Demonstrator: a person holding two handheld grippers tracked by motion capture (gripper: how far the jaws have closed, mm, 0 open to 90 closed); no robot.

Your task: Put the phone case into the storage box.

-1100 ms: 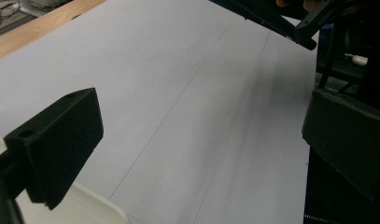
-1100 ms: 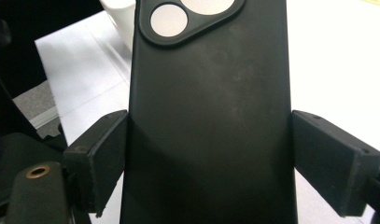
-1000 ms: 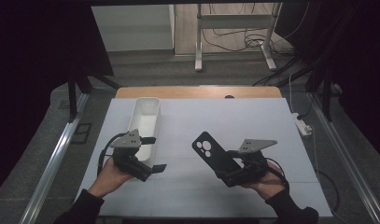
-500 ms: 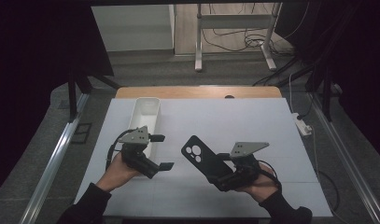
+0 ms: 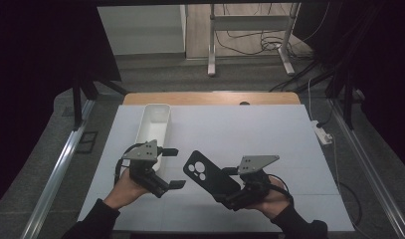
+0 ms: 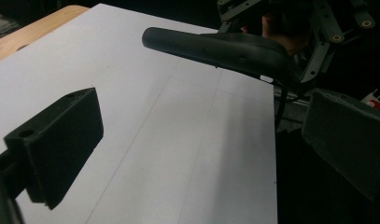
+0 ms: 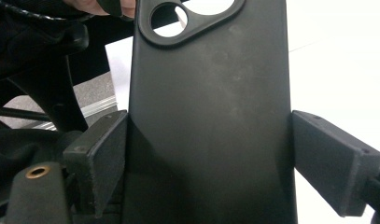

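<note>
One black phone case (image 5: 209, 175) is sitting clamped across its width in the right gripper (image 5: 233, 191), near-center above the table (image 5: 269, 134). Left gripper (image 5: 171, 168) is gaping wide, w/ nothing between. One white tray (image 5: 154, 127) is lying far-left.

A white tray (image 5: 155, 124) rests on the table (image 5: 269, 134).

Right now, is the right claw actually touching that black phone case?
Touching. In the right gripper view the right claw has both pads pressed flat against the long edges of the black phone case, with no gap on either side.
</note>
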